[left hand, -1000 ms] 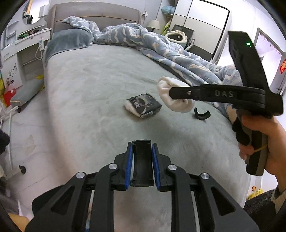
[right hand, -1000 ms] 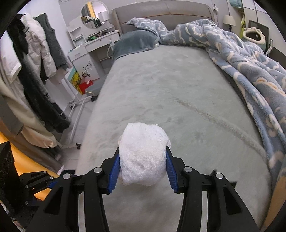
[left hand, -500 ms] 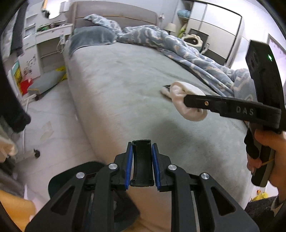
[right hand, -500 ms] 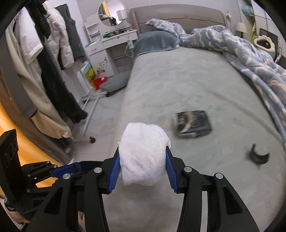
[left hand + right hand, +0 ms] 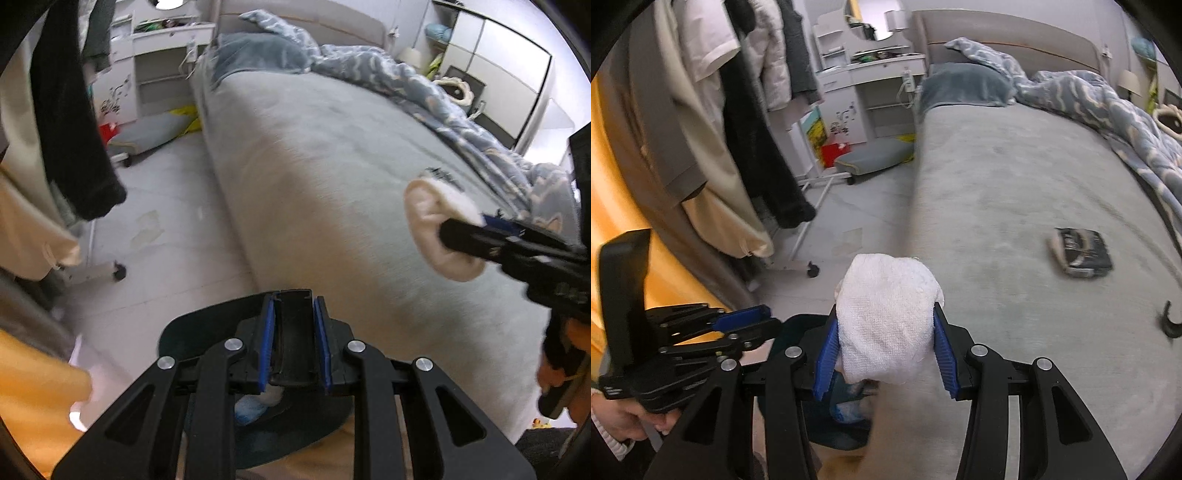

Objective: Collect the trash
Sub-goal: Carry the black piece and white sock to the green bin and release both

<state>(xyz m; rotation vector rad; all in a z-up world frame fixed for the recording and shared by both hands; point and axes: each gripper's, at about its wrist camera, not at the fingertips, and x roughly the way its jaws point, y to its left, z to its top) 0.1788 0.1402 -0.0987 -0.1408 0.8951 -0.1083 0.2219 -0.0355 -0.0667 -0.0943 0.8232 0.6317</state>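
My right gripper (image 5: 884, 332) is shut on a crumpled white tissue wad (image 5: 886, 321), held in the air over the bed's near-left edge; it also shows in the left wrist view (image 5: 436, 236). My left gripper (image 5: 293, 314) is shut on a black bin rim piece (image 5: 293, 332), with the dark bin (image 5: 207, 328) below it holding bluish-white trash (image 5: 251, 404). In the right wrist view the bin (image 5: 846, 410) sits under the tissue. A black-and-white packet (image 5: 1080, 251) and a black curved clip (image 5: 1169, 325) lie on the grey bed (image 5: 1015, 192).
A clothes rack with hanging coats (image 5: 731, 122) stands at the left on wheels. A grey cushion (image 5: 873, 155) and a red box (image 5: 833, 153) lie on the floor by a white dresser (image 5: 864, 85). A blue patterned duvet (image 5: 1108, 107) covers the bed's right side.
Both grippers have swung left and back from the bed toward the floor. The bin has come into view under them. The tissue stays gripped.
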